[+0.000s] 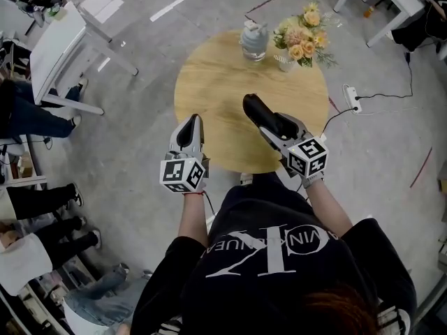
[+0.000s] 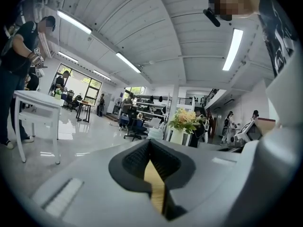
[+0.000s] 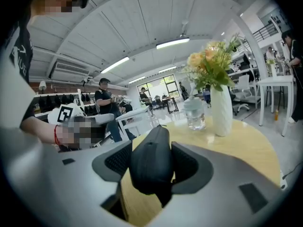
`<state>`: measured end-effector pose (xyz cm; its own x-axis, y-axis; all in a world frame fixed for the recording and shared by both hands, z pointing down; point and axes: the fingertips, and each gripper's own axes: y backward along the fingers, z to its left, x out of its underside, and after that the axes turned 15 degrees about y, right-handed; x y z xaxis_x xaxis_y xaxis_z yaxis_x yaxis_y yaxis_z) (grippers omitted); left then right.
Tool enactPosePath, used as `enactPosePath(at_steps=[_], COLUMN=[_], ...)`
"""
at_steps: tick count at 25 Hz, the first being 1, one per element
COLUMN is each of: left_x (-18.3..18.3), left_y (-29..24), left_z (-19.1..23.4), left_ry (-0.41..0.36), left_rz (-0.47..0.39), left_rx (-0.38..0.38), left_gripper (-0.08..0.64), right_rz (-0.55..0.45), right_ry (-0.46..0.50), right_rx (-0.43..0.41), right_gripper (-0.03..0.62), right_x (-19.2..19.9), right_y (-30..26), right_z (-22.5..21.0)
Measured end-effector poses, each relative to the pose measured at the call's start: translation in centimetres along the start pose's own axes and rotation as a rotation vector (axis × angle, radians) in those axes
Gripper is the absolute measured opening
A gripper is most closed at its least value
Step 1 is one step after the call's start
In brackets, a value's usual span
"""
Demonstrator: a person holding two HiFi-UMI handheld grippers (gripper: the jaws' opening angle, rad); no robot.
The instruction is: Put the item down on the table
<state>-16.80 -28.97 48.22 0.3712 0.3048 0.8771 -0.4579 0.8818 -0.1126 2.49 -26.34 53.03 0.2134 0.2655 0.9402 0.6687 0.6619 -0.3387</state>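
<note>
Black item [image 3: 150, 160] partly hidden between jaws

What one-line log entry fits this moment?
right gripper: shut on black item, over table | left gripper: shut, empty, over table edge | put-down: not yet done | far side: flowers, jar

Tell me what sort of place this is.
Most likely a large open-plan office or lab. White desks and office chairs stand on a polished grey floor, long strip lights run along a high ceiling, and a round wooden table stands in the open.
</note>
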Motion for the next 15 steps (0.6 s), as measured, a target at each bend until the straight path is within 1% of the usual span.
enactPosePath(at_steps=[5,9,15], left_x=[0.6,0.5,1.7], left_y=[0.5,-0.2,-0.6], left_z=[1.1,1.7,1.9], left_ry=[0.028,0.040,0.059], left_rz=[0.007,0.001,0.024], left_rx=[-0.045,-0.063,-0.075], left_gripper=[0.012,0.012,0.012], right_rz=[0.048,0.087,0.133], right_ry=[0.001,0.015,0.002], right_rx=[-0.042,-0.083,-0.095], right_gripper=[0.264,0.264,0.264], right_x=[0.7,0.9,2.6], right_y=[-1.5,-2.6,-4.3], right_z=[-0.1,0.0,-0.2])
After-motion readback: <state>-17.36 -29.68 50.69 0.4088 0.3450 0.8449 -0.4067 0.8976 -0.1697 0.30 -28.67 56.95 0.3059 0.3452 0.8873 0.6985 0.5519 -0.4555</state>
